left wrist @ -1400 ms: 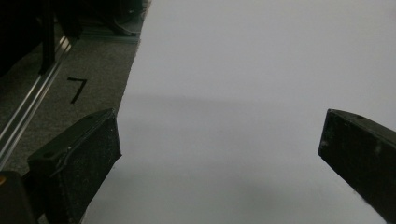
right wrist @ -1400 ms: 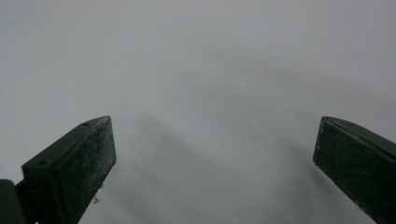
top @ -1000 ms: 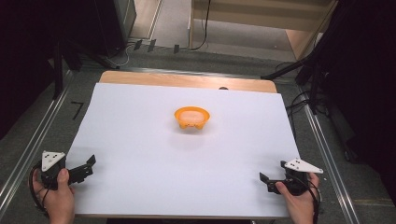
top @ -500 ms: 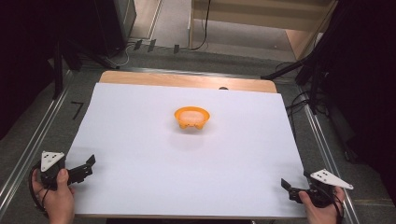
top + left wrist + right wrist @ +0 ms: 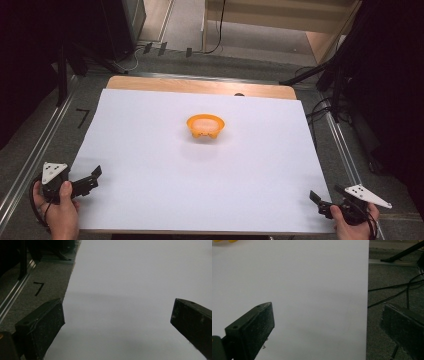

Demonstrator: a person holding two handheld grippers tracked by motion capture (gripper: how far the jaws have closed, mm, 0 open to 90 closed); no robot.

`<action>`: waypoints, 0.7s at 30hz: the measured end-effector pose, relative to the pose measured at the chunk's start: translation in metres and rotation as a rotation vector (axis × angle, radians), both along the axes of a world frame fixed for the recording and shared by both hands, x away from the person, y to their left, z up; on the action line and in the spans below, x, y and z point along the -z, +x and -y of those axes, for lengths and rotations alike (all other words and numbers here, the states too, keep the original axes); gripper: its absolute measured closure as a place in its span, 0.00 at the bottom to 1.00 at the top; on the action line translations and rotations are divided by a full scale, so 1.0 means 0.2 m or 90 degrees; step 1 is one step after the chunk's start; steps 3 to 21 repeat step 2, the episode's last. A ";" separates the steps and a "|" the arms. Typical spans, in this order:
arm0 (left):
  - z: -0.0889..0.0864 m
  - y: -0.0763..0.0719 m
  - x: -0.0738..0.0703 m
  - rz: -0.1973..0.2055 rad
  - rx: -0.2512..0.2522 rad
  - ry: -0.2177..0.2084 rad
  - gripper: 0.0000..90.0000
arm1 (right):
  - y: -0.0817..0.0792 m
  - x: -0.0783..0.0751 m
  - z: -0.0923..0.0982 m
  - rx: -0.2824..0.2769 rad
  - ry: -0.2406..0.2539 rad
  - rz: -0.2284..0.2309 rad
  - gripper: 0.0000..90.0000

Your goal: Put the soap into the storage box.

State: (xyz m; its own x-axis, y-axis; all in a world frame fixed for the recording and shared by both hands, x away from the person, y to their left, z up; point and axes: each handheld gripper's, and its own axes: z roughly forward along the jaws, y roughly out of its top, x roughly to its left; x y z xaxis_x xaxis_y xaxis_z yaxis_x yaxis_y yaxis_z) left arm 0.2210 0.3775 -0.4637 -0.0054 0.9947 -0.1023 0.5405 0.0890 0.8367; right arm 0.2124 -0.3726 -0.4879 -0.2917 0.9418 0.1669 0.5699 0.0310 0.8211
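Orange bowl [image 5: 205, 126] sits upright near the middle of the white sheet [image 5: 150, 150], a bit toward the far side, well apart from both grippers. A sliver of it shows at the top left corner of the right gripper view [image 5: 224, 241].

Left gripper [image 5: 94, 177] hovers at the near left corner of the sheet, held in the person's left hand [image 5: 57, 210], tips pointing inward over the sheet edge. In the left gripper view [image 5: 117, 317] the jaws stand wide apart with nothing between them, just bare sheet; left jaw lines up with the sheet's left edge, grey floor [image 5: 30, 295] and a black mark [image 5: 38, 288] beyond it.

Right gripper [image 5: 316, 200] sits at the near right corner, in the right hand [image 5: 350, 227]. In the right gripper view [image 5: 327, 325] the jaws are spread wide, empty; one jaw is over the sheet, the other over the floor past the right edge, where black cables [image 5: 392, 292] run.

Wooden tabletop [image 5: 200, 86] shows as a strip beyond the sheet's far edge.
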 end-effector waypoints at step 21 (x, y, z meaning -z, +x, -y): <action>0.00 0.00 0.00 -0.006 -0.001 0.000 0.00 | 0.00 -0.01 -0.01 0.002 0.002 0.002 0.00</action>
